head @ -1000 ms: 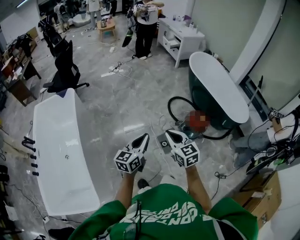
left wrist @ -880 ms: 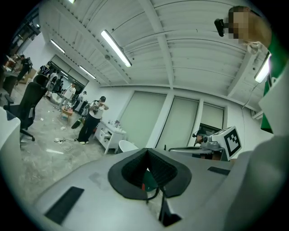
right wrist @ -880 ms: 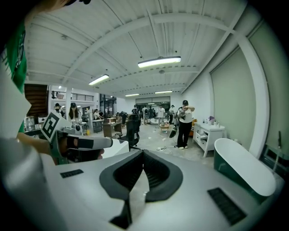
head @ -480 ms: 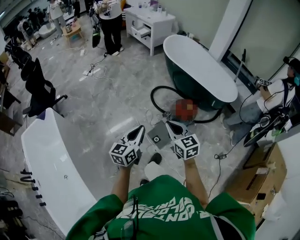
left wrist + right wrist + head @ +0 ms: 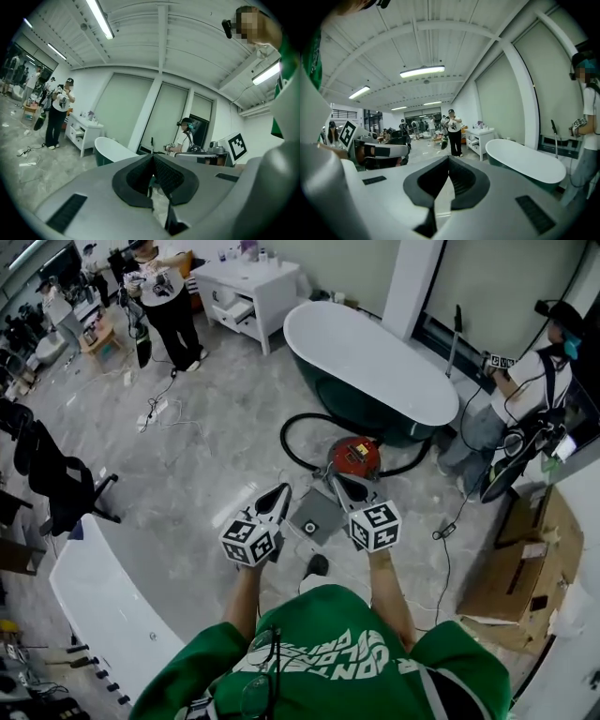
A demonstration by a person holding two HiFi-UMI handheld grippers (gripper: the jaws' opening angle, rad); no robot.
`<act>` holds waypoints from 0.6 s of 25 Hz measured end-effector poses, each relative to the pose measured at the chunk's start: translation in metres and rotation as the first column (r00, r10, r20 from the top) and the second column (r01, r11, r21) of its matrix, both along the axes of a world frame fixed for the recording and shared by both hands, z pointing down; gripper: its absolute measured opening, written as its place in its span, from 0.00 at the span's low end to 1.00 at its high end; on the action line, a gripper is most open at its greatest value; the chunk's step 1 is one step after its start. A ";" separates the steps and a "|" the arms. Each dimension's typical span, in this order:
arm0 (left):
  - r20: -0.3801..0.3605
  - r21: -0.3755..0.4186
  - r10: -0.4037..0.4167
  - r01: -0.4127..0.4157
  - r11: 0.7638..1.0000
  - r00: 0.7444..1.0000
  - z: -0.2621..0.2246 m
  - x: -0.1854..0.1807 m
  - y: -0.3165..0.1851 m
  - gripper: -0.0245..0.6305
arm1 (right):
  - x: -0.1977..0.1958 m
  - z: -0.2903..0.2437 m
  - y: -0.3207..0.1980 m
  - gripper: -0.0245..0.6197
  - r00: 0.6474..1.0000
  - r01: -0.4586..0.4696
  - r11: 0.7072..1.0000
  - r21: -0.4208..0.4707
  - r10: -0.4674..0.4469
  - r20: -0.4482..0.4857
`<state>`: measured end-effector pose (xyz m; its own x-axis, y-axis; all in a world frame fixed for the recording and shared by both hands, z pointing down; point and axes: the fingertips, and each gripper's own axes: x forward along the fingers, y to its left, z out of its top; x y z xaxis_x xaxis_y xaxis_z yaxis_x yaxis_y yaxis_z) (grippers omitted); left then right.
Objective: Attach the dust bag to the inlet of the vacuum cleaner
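- Jaws of the left gripper (image 5: 153, 159) are pressed together at their tips, with nothing between the ribbed pads. In the head view the left gripper (image 5: 280, 493) is held in the air on the person's left, above the marble floor (image 5: 216, 446).
- The right gripper (image 5: 448, 159) is likewise closed tip to tip and empty. In the head view the right gripper (image 5: 337, 484) sits level with the left one, both pointing forward with a gap between them.
- The dust bag (image 5: 314, 515), a flat grey square with a dark round hole, lies on the floor. It shows in the gap between the two grippers, and neither is holding it.
- The vacuum cleaner (image 5: 356, 457), red and round, stands on the floor just beyond the bag, ahead of the right gripper. Its black hose (image 5: 292, 432) loops off to the left.
- Behind the vacuum cleaner stands a dark green bathtub (image 5: 375, 367) with a white inside. A white bathtub (image 5: 103, 596) lies at the lower left.
- One person (image 5: 520, 395) sits to the right of the green tub, and another stands far off by a white cabinet (image 5: 246, 287). A cardboard box (image 5: 525, 559) lies at the right.
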<state>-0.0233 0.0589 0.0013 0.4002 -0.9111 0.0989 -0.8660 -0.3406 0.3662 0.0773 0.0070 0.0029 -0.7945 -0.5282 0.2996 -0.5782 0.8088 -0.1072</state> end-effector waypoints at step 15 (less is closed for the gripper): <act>0.031 -0.024 0.107 -0.106 0.994 0.994 0.006 0.023 -0.093 0.04 | 0.022 0.008 -0.086 0.05 0.995 -0.095 0.995 -0.034 0.096 0.022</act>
<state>-0.0002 -0.0344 0.0072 0.4912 -0.8608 0.1334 -0.8367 -0.4236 0.3470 0.0993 -0.0788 0.0107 -0.7481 -0.5922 0.2995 -0.6494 0.7461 -0.1471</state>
